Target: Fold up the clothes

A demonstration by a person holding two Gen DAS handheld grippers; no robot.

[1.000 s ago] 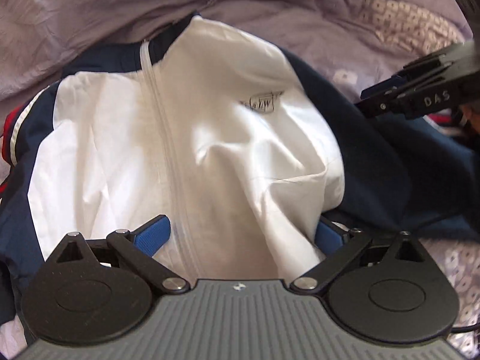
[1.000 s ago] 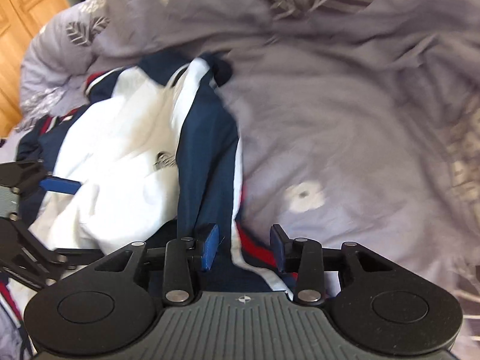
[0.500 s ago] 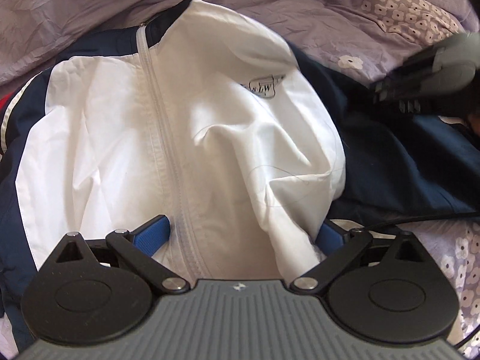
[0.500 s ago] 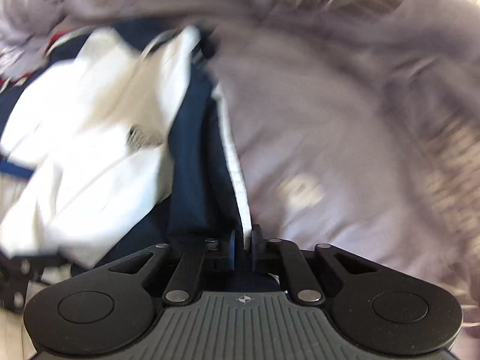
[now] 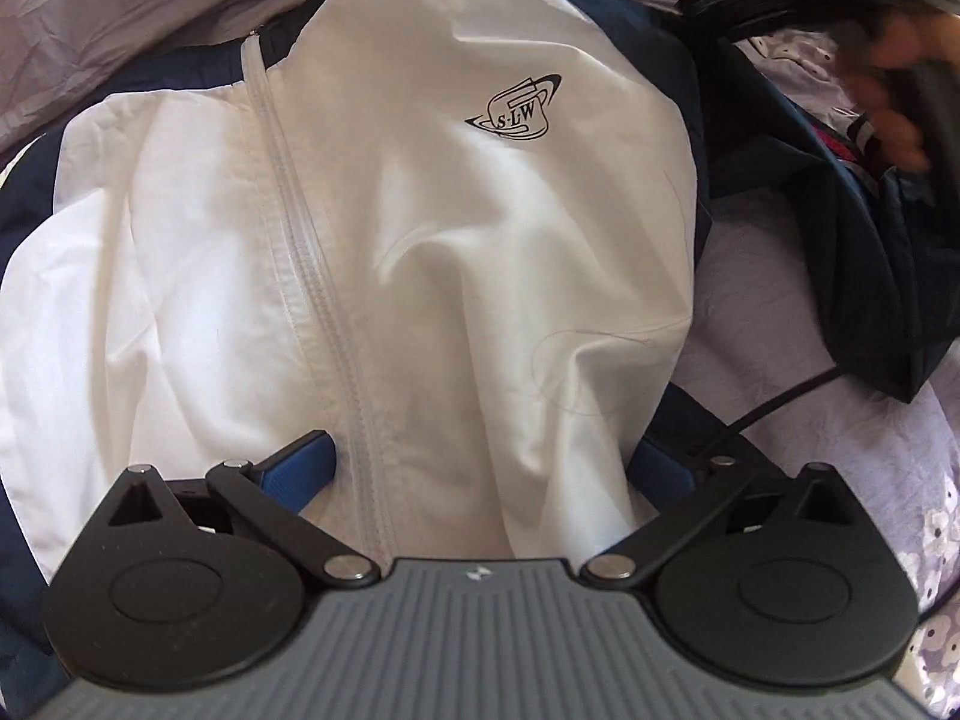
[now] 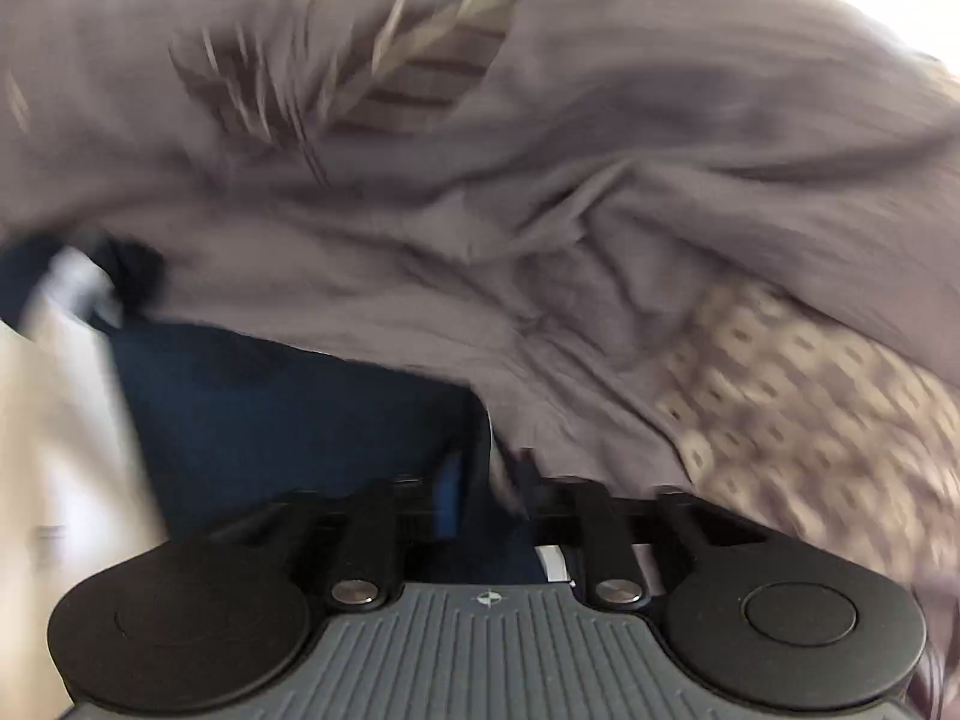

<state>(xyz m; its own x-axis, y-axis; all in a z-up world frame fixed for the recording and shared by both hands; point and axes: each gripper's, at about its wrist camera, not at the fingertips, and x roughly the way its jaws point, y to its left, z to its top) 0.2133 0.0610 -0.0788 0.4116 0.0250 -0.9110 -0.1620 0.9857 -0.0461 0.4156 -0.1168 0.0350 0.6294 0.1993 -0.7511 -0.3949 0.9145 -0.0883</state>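
- Here the jacket lies zipped and face up on the bed.
- The left hand-held gripper straddles its hem wide, apparently pinning it.
- The right hand-held gripper, jaws just parted, has navy sleeve cloth between them, seemingly released mid-fold.

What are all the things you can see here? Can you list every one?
jacket: one, white front with navy sleeves and collar, lying on the bedding under the left gripper
zip: one, white, closed, running down the jacket's front
logo: one, dark, on the jacket's chest
navy sleeve: one, lifted at the right of the left wrist view
bedding: purple-grey with leaf and flower prints, all around the jacket
cable: one, black, across the bedding at the right
left gripper: black with blue pads, jaws wide apart astride the white fabric
right gripper: black, jaws just been opening, navy fabric between them
hand: one, blurred, top right
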